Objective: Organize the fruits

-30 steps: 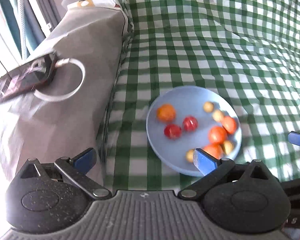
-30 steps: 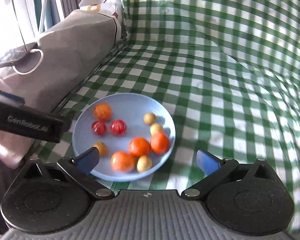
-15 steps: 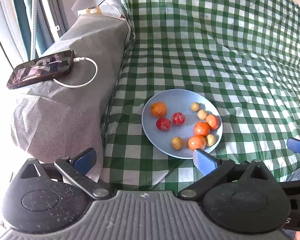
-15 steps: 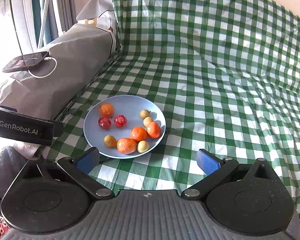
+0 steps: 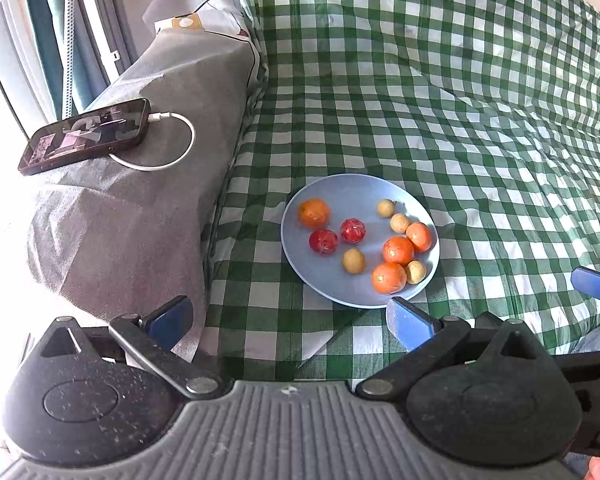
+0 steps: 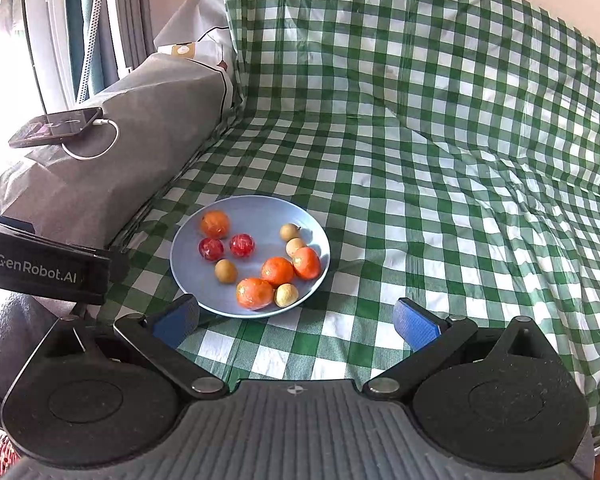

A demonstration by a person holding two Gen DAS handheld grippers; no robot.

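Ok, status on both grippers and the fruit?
Left hand-held gripper open, empty. Right hand-held gripper open, empty. Fruit all on blue plate, untouched. Nothing blocking.

Bright left-side daylight, fisheye-warped edges

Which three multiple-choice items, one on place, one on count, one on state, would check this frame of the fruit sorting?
1. Where does the phone lie?
A. on the grey cushion
B. on the blue plate
C. on the checked cloth

2. How many red fruits are on the plate?
A. none
B. two
C. five

3. How do the right tongs stand?
A. shut on an orange
B. shut on the plate rim
C. open, holding nothing

Answers: 1 A, the phone rests on the cushion with its cable looped beside it; 2 B, two red ones lie side by side; 3 C, the blue pads are wide apart over the cloth.
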